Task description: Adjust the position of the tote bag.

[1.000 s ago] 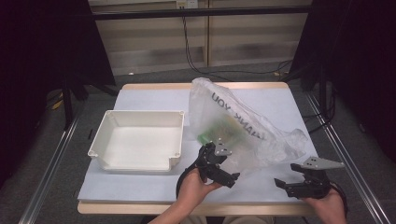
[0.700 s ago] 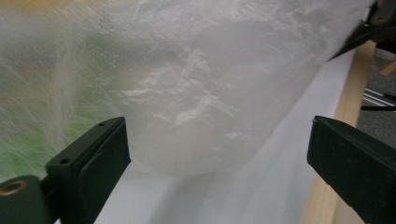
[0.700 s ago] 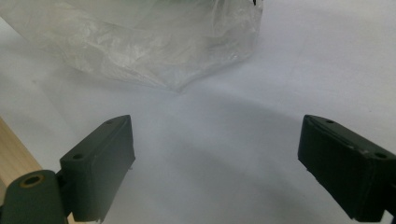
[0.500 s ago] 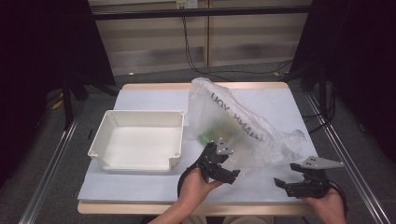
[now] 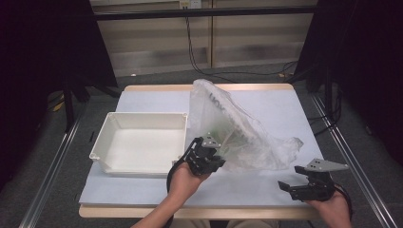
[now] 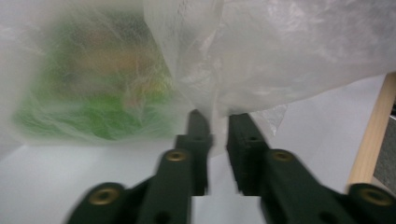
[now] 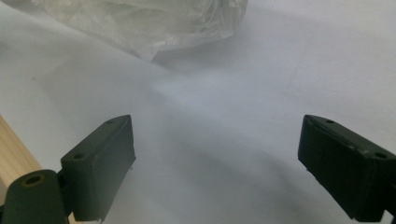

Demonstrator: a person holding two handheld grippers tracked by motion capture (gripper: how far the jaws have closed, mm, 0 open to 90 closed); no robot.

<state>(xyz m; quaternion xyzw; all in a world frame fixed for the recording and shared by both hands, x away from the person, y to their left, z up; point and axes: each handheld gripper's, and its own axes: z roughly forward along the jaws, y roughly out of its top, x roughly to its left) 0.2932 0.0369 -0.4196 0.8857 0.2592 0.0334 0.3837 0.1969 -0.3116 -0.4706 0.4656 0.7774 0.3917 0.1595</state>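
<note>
**Now: left hand-held gripper pinches the bag's edge**

Now the left hand-held gripper (image 5: 207,153) sits at the near left side of the clear plastic bag (image 5: 237,128), its forearm coming up from the worktop's near edge. Its jaws have just been closing, and in the left gripper view a fold of the bag's film (image 6: 215,100) is clenched between them. A green packet (image 6: 100,88) shows blurred through the film, just left of the jaws. The right hand-held gripper (image 5: 304,183) rests low near the front right corner, jaws spread wide with nothing between them, a little apart from the bag's right end. The bag stands crumpled at the middle of the worktop (image 5: 157,102). A white bin (image 5: 140,142) lies close on its left, crowding that side; the worktop's front strip and far right are bare.
</note>
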